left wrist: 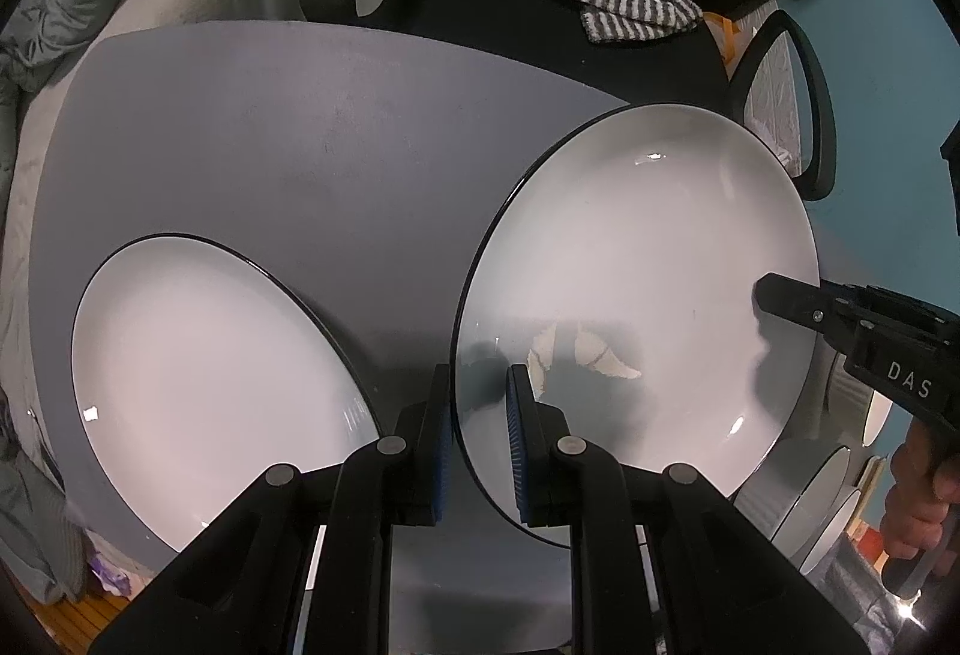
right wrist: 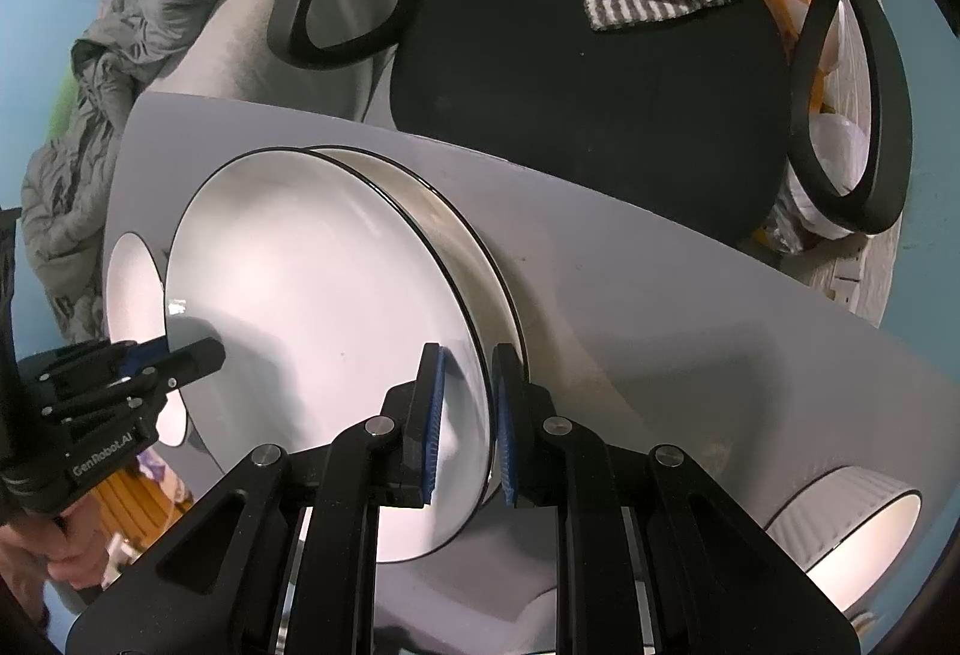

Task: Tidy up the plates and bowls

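I see both grippers pinching opposite rims of one black-rimmed white plate [left wrist: 636, 295], held above the grey table [left wrist: 270, 126]: left gripper [left wrist: 480, 439] clamps the near-left rim, right gripper [right wrist: 468, 421] the right rim, fingers pointing forward. A second plate [right wrist: 474, 247] sits directly beneath it. Another plate [left wrist: 210, 379] lies flat to the left; ribbed bowl [right wrist: 840, 523] at right.
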Demonstrator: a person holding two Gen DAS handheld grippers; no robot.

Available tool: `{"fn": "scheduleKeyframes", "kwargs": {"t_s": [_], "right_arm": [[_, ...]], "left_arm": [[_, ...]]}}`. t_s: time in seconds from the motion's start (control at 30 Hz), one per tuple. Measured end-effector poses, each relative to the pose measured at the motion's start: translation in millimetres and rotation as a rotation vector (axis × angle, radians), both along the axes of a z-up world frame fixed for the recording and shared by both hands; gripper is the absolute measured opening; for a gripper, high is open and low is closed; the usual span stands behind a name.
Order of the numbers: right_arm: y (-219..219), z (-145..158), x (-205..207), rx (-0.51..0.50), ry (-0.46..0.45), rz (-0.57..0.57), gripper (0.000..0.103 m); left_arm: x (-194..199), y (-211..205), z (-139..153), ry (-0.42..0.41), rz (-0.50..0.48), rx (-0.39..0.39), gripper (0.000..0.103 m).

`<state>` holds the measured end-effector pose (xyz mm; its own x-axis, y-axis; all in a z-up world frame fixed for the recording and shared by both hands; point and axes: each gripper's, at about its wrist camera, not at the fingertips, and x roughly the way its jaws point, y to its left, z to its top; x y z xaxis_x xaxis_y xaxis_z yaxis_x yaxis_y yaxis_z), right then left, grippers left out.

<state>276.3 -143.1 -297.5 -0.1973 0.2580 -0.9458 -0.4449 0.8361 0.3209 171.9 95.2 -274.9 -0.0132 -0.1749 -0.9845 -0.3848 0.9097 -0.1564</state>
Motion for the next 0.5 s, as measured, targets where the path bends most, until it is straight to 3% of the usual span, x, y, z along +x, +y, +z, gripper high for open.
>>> {"fn": "scheduleKeyframes", "kwargs": {"t_s": [0.37,0.5], "right_arm": [[5.6,1.7,-0.9,-0.057,0.002,-0.003,0.017],[7.6,3.4,-0.5,-0.065,0.023,-0.014,0.030]], "left_arm": [[-0.9,-2.4,-0.5,0.002,-0.003,0.005,0.019],[-3.1,-1.8,0.1,-0.002,-0.005,-0.002,0.021]]}}
